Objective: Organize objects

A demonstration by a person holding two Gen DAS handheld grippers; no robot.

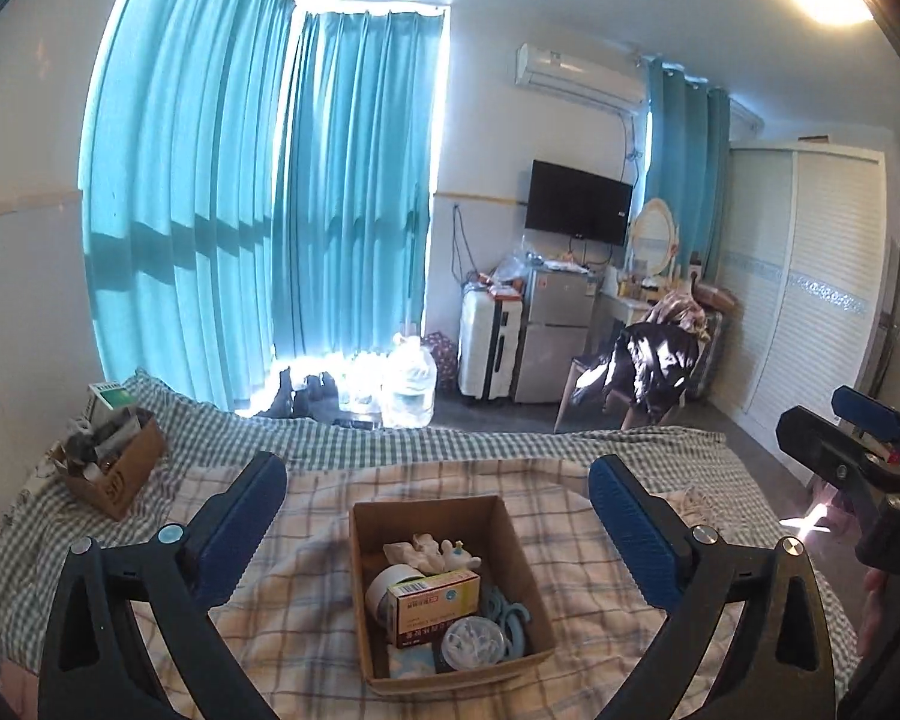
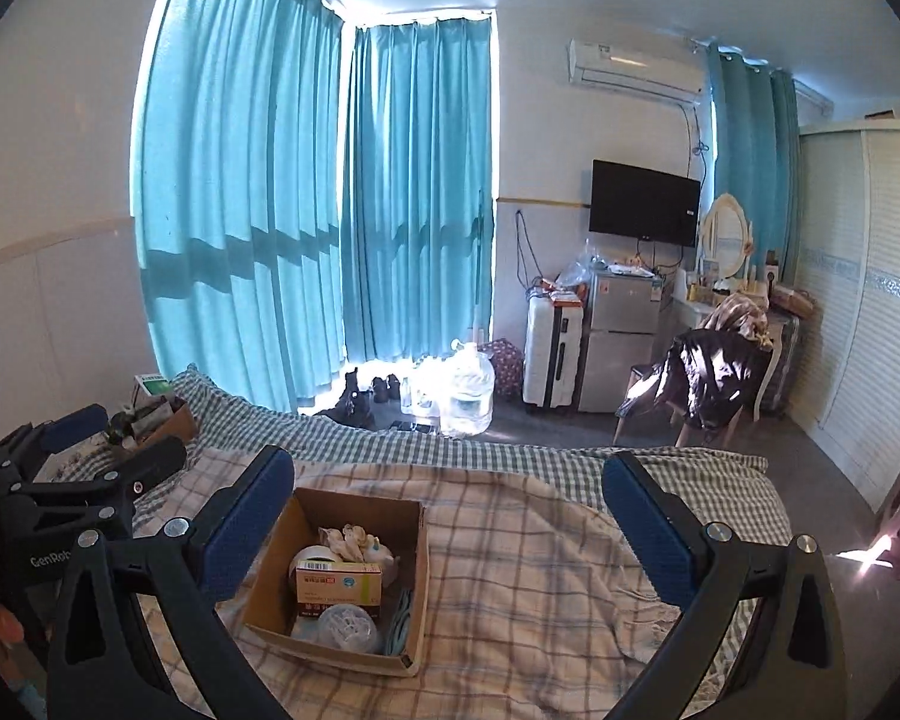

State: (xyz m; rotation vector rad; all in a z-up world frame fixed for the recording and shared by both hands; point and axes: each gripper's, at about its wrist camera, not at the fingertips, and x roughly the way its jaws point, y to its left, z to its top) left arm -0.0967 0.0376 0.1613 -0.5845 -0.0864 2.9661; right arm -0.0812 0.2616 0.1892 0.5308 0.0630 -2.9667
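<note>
An open cardboard box (image 1: 510,546) sits on the checked bedspread (image 1: 294,600), below and between my left gripper's (image 1: 438,468) wide-open blue pads, which hold nothing. Inside lie a yellow-green medicine carton (image 1: 435,603), a white tape roll (image 1: 390,579), a clear round container (image 1: 474,642), blue rings (image 1: 510,609) and white figurines (image 1: 435,552). In the right wrist view the same box (image 2: 270,576) lies low and left under my right gripper (image 2: 448,465), open and empty. The left gripper (image 2: 90,444) shows at that view's left edge, and the right gripper (image 1: 858,438) at the other view's right edge.
A second cardboard box (image 1: 114,468) full of odds and ends stands at the bed's far left corner. Beyond the bed are water jugs (image 1: 408,384), a chair draped with a dark jacket (image 1: 648,372), a white suitcase (image 1: 489,348), a small fridge (image 1: 555,336) and a white wardrobe (image 1: 810,288).
</note>
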